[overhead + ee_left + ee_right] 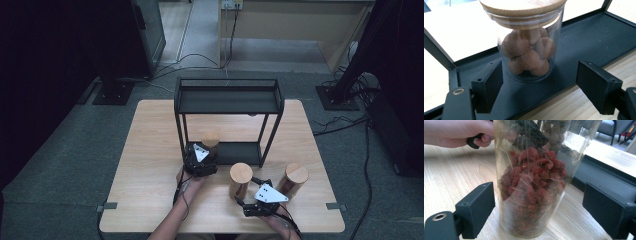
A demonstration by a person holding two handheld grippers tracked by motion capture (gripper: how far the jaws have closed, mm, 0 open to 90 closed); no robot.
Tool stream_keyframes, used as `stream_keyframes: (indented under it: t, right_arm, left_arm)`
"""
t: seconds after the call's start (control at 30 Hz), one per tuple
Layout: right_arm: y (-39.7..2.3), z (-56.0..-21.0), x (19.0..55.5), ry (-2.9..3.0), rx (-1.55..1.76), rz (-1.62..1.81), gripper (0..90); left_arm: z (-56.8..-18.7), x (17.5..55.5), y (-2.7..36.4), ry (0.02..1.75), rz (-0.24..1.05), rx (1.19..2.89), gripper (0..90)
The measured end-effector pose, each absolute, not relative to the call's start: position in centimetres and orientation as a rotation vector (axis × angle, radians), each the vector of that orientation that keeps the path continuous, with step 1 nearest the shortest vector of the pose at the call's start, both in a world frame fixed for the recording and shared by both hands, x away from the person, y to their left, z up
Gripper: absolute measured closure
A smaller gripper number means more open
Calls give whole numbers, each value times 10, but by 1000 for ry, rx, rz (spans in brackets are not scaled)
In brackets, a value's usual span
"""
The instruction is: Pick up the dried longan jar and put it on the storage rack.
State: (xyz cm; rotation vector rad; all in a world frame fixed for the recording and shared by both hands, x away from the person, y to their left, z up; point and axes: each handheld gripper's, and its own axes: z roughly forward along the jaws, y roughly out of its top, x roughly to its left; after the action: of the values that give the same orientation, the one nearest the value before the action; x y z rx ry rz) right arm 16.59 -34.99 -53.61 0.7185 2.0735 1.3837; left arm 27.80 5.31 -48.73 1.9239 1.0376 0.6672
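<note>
The jar of red dried fruit (532, 187) stands on the counter (150, 150) between the right hand-held gripper (261, 199)'s spread jaws, its lid cut off above. Farther off, the left hand-held gripper (201, 159), also spread, flanks the jar of brown balls (527, 50) on the rack's lower shelf (594, 37).

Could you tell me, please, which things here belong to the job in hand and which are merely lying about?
In the job:
- jar of brown balls on the rack's lower shelf
- jar of red dried fruit
- left gripper, right gripper

Lying about:
- third jar
- floor cables
</note>
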Motion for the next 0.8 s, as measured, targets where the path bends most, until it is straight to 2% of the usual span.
stream_keyframes:
  t: [0.8]
  right_arm:
    - [-350,-536,166,2072,722,1387,107]
  left_arm:
    - [-482,255,74,945,648,1946,218]
